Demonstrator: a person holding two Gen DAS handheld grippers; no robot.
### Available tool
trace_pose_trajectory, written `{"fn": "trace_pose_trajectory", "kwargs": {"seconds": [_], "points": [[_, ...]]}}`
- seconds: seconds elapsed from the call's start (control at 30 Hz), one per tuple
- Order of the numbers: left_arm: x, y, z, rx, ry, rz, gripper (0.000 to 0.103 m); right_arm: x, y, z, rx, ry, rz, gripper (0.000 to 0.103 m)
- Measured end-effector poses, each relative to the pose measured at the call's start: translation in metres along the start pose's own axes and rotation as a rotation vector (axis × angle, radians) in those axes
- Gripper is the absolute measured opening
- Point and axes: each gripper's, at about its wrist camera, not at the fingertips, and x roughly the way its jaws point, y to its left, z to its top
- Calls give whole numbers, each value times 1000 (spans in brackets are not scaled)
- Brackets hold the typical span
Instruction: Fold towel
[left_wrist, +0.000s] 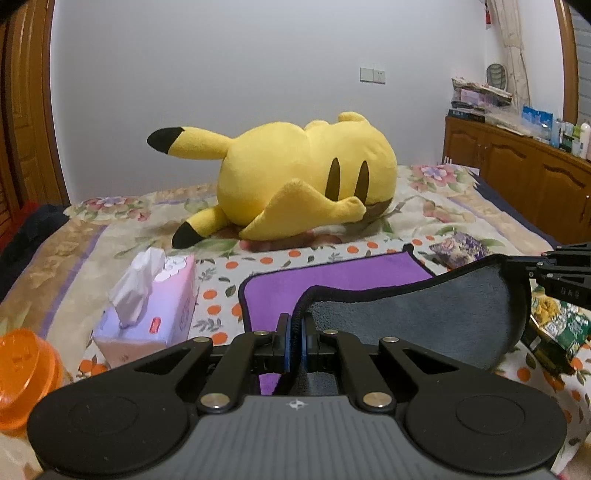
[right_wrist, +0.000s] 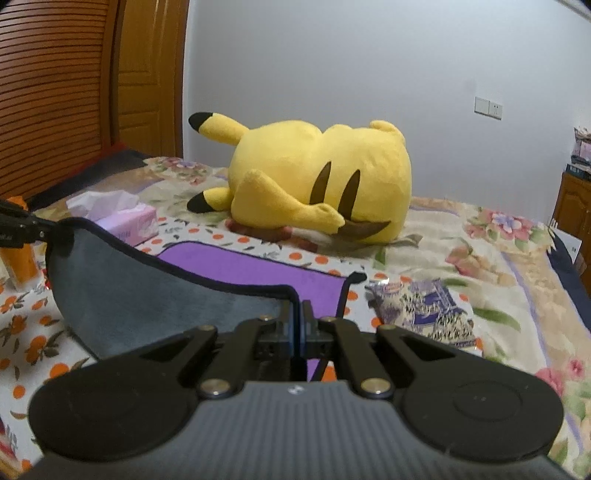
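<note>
The towel (left_wrist: 332, 277) is purple on top and grey underneath, with a dark hem, and lies on the bed. Its near edge is lifted, so the grey underside (left_wrist: 424, 314) hangs between the two grippers. My left gripper (left_wrist: 295, 325) is shut on the near left corner. My right gripper (right_wrist: 298, 314) is shut on the near right corner; it also shows at the right edge of the left wrist view (left_wrist: 532, 273). The towel's purple far half (right_wrist: 240, 266) still rests flat on the bed.
A yellow plush toy (left_wrist: 306, 173) lies beyond the towel. A pink tissue box (left_wrist: 155, 314) and an orange container (left_wrist: 22, 373) sit at the left. Snack packets (right_wrist: 421, 306) (left_wrist: 554, 325) lie right of the towel. A wooden cabinet (left_wrist: 517, 166) stands at the far right.
</note>
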Motion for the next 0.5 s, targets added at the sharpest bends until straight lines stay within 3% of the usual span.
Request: {"fn": "trace_pose_trajectory", "kwargs": {"seconds": [0.5], "points": [[16,-7,35,21,-41,11,6,19,5,22,-57,-40,-39,3]]}}
